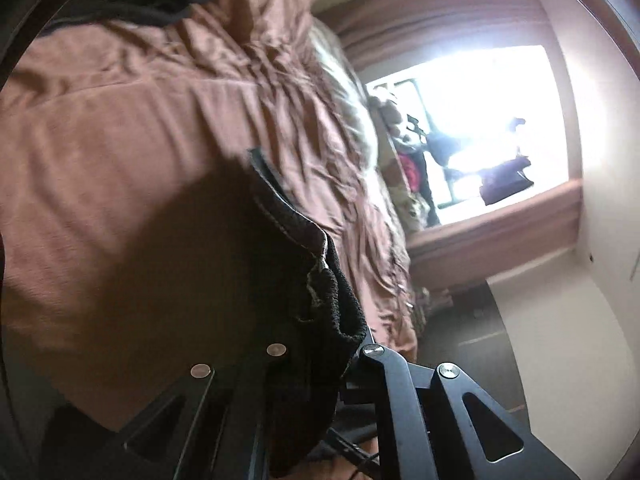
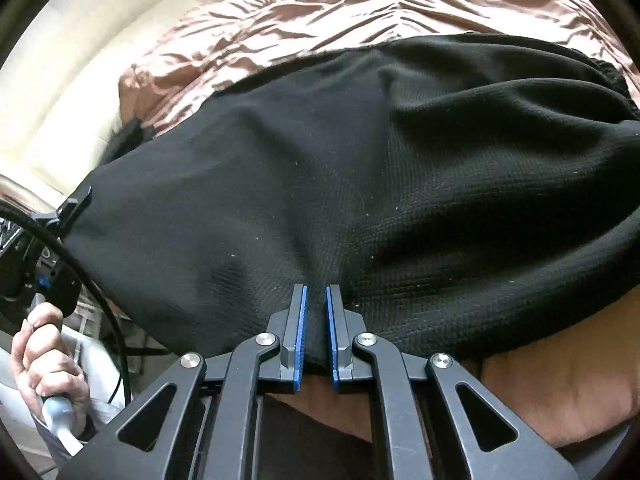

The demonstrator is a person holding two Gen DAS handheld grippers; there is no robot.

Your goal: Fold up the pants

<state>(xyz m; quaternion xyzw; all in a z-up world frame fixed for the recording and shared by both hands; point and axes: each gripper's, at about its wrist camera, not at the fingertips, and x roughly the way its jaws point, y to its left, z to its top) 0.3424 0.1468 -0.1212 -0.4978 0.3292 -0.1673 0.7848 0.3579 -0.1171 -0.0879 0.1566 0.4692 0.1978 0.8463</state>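
- Pinching a fold of black knit pants (image 2: 360, 168), the right gripper (image 2: 317, 336) has its blue-lined pads (image 2: 301, 336) drawn close together with the cloth bunched between them.
- Most of the pants spread away from that grip, draped over a rumpled brownish-pink bedspread (image 2: 360, 4) that shows beyond the far edge of the garment.
- At the left of the right wrist view, the left gripper's (image 2: 74, 202) dark tip meets the side edge of the pants; behind it a hand (image 2: 48, 360) wraps around a pale handle, with a black cable (image 2: 116, 320) looping past.
- From the left wrist view, the left gripper (image 1: 316, 360) is nearly closed on a gathered, ribbed black edge of the pants (image 1: 320, 296), which hides its fingertips and hangs down over the linkage.
- Beyond that bunched cloth the bedspread (image 1: 120, 152) fills the left of the view, creased toward the far side.
- A bright window (image 1: 488, 128) framed by a curtain (image 1: 440, 12) of similar colour stands on the right, beside a pale wall (image 1: 600, 240); the view is tilted and slightly blurred.
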